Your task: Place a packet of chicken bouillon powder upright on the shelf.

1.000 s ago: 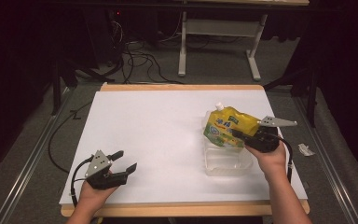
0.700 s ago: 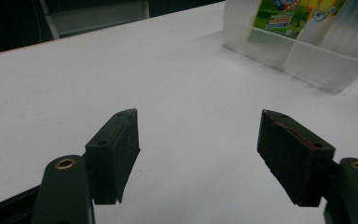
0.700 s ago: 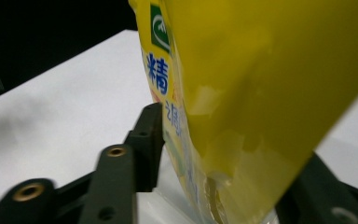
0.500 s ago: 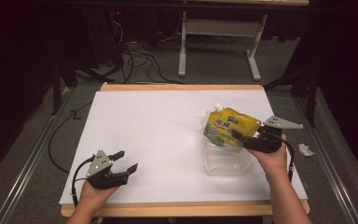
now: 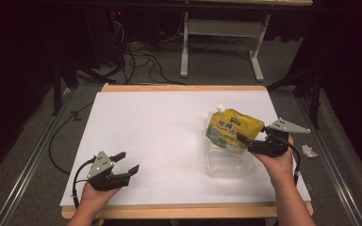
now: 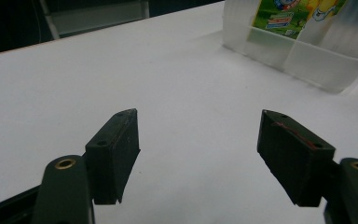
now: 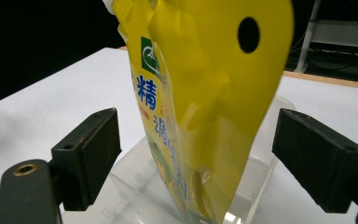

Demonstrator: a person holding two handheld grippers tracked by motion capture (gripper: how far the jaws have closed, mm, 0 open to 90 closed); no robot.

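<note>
The yellow pouch [image 5: 232, 129] is standing in the clear tub [image 5: 230, 162] on the bench [image 5: 160, 136]. The right claw [image 7: 196, 154] is gaping around it (untouching, its own view reveals); the left claw [image 6: 200, 154] is resting spread, empty.

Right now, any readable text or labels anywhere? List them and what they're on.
"精": large blue character on the yellow pouch, which stands in the clear tub.
Green logo patch above it: too blurred to read.
Other blue characters and the small print on the pouch: too blurred to read.
</note>
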